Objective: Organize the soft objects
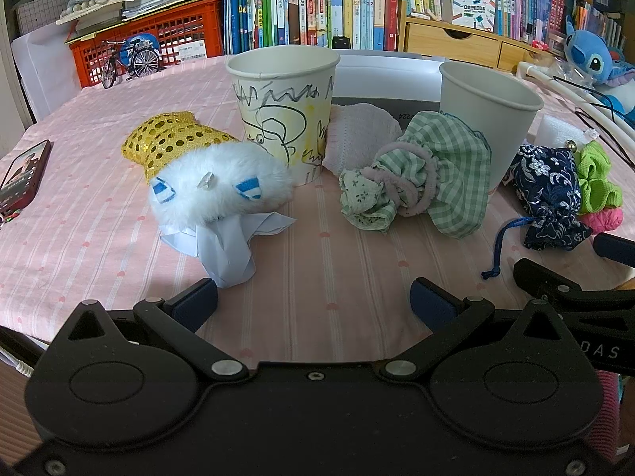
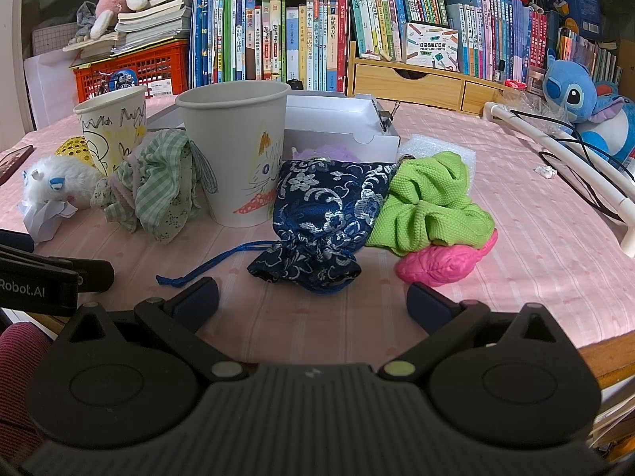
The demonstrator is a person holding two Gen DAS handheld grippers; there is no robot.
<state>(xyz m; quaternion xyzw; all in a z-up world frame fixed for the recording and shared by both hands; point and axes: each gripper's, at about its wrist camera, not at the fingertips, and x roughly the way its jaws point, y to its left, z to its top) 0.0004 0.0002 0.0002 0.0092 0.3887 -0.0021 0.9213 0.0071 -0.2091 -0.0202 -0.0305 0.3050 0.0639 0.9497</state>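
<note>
Both grippers hover low over the near edge of the bench, fingers spread wide and holding nothing. The left gripper (image 1: 313,301) faces a bare strip of cloth; the right gripper (image 2: 311,301) likewise.

Nearest the right fingers lies the navy brocade pouch (image 2: 321,214), straight ahead and just beyond the tips. Its long axis runs away from the gripper, gathered mouth toward it, and its blue drawstring (image 2: 210,263) trails to the left. Just right of it, the green scrunchie (image 2: 428,202) rests on a pink soft item (image 2: 440,263), touching the pouch.

Ahead and left of the left fingers, the white plush toy (image 1: 218,186) lies across the view, with a sequinned gold hat (image 1: 170,141) behind and crumpled white paper (image 1: 226,246) under its front. Ahead and right sits the green gingham bundle (image 1: 432,174), wrapped with a pink fuzzy loop.

Two paper cups stand upright behind these: the scribbled cup (image 1: 283,111) and the plainer cup (image 1: 488,115); both appear empty at the rim. Judgement: the right hand is better placed for the pouch, the left for the plush.

The bench (image 1: 337,269) wears a soft pink striped cloth. A white box (image 2: 337,127) and bookshelves stand beyond; a phone (image 1: 24,174) lies at the left edge.
</note>
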